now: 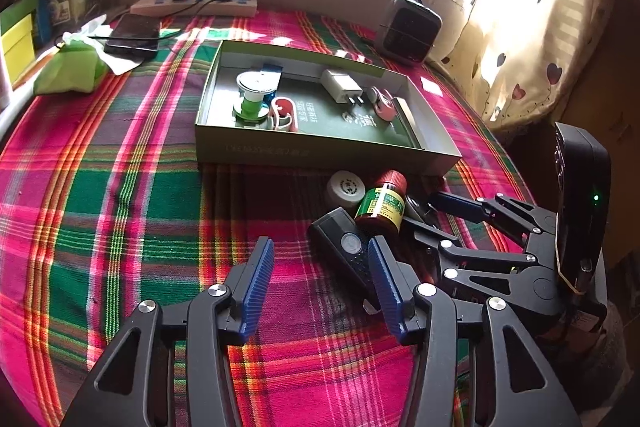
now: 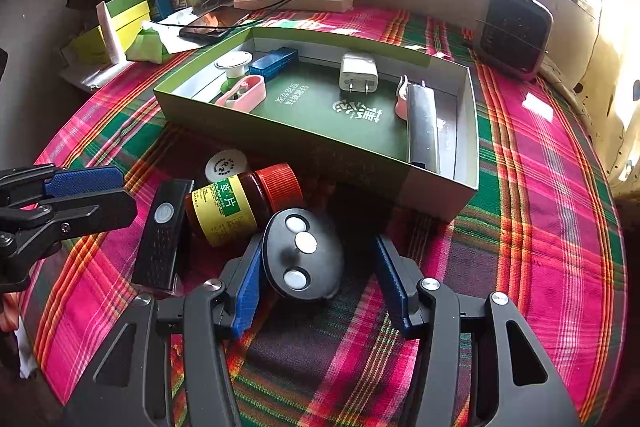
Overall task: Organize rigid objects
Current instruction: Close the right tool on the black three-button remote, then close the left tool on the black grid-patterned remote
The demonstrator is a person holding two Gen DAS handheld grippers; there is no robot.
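A green cardboard box (image 1: 320, 143) (image 2: 280, 131) lies on the plaid cloth, holding a white charger (image 2: 358, 73), a blue case (image 2: 274, 61), pink clips (image 2: 244, 95), a green-and-white spool (image 1: 252, 93) and a metal bar (image 2: 424, 125). In front of it lie a brown bottle with a red cap (image 2: 240, 205) (image 1: 380, 201), a white round lid (image 2: 226, 165), a black flat remote (image 2: 160, 235) (image 1: 348, 251) and a black oval device with white buttons (image 2: 302, 253). My right gripper (image 2: 320, 287) is open around the oval device. My left gripper (image 1: 320, 287) is open, empty, beside the black remote.
A power strip with a plugged charger (image 2: 294, 1), a phone (image 1: 134, 35), a green pouch (image 1: 68, 71) and coloured boxes (image 2: 120, 23) sit at the back left. A small dark heater (image 2: 514, 31) stands at the back right. A curtain (image 1: 532, 39) hangs on the right.
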